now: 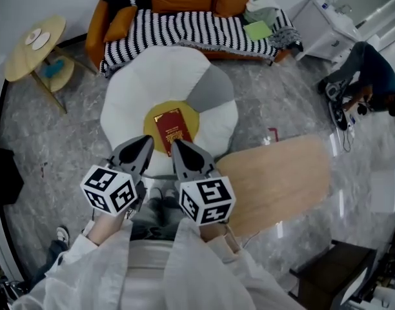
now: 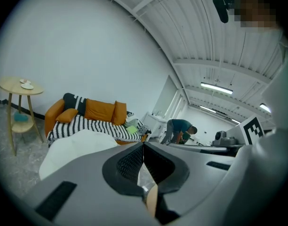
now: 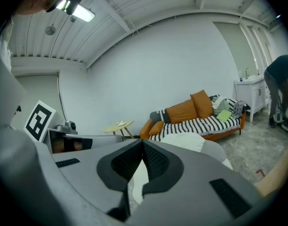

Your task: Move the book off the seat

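Your left gripper (image 1: 146, 141) and right gripper (image 1: 177, 144), both clenched empty, hung at six o'clock of the dark red rectangular book (image 1: 172, 129), which lay twelve-to-six on the white flower-shaped cushion seat (image 1: 123, 102); a pale wooden tabletop (image 1: 275, 179) stood at four.

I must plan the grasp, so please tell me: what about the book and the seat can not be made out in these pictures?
- Print on the book: head view, too small to read.
- The book in both gripper views: not visible; the grey jaw bodies fill the lower frame.
- Near edge of the seat: head view, covered by the left gripper and the right gripper.
- The book's thickness: seen only from above.
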Demonstrator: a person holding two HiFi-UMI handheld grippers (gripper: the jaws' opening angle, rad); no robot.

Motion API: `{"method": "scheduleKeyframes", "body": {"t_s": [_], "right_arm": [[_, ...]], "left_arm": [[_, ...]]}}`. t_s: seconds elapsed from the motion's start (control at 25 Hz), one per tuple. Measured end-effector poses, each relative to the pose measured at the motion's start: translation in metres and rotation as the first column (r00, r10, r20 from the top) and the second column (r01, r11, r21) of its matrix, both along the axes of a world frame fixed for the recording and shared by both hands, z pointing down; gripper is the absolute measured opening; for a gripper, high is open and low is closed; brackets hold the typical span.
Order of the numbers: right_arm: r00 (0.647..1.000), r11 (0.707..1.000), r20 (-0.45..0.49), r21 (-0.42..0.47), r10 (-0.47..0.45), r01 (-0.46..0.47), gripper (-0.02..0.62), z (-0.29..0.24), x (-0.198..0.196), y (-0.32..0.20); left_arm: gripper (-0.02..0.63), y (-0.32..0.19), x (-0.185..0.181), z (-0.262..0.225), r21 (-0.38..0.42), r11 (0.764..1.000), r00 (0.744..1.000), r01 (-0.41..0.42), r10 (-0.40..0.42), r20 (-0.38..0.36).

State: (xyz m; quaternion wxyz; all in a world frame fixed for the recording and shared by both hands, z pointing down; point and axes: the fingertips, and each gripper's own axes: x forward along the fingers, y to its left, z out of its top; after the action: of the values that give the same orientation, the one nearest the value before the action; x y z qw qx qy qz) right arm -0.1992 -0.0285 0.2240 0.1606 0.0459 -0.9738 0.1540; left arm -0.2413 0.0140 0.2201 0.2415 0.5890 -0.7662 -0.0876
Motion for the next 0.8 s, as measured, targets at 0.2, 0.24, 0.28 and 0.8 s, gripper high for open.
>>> {"method": "scheduleKeyframes", "body": {"t_s": [0.2,0.24,0.28,0.8], "right_arm": [[1.000,1.000,-0.010,-0.009,0.006,-0.006,0.011,0.005,-0.001,0.002],[1.000,1.000,-0.015,-0.012,0.007,-0.007,0.011,0.007,-0.001,0.002],[1.000,1.000,-0.022,-0.015,0.009,-0.009,0.011,0.010,-0.001,0.001],[0.993,0.992,-0.108,-0.112,0.048,-0.060,0.011,0.090,-0.016,-0.014]], "left_arm": [[0.006,0.000,0.002,0.009,-0.025,0.999,0.999,-0.038,0.039,0.018],[0.006,0.000,0.002,0.012,-0.025,0.999,0.999,-0.042,0.043,0.011],[0.006,0.000,0.001,0.014,-0.025,0.999,0.999,-0.045,0.045,0.003],[0.006,-0.004,-0.016,0.086,-0.068,0.997,0.994,-0.048,0.041,-0.104]]}}
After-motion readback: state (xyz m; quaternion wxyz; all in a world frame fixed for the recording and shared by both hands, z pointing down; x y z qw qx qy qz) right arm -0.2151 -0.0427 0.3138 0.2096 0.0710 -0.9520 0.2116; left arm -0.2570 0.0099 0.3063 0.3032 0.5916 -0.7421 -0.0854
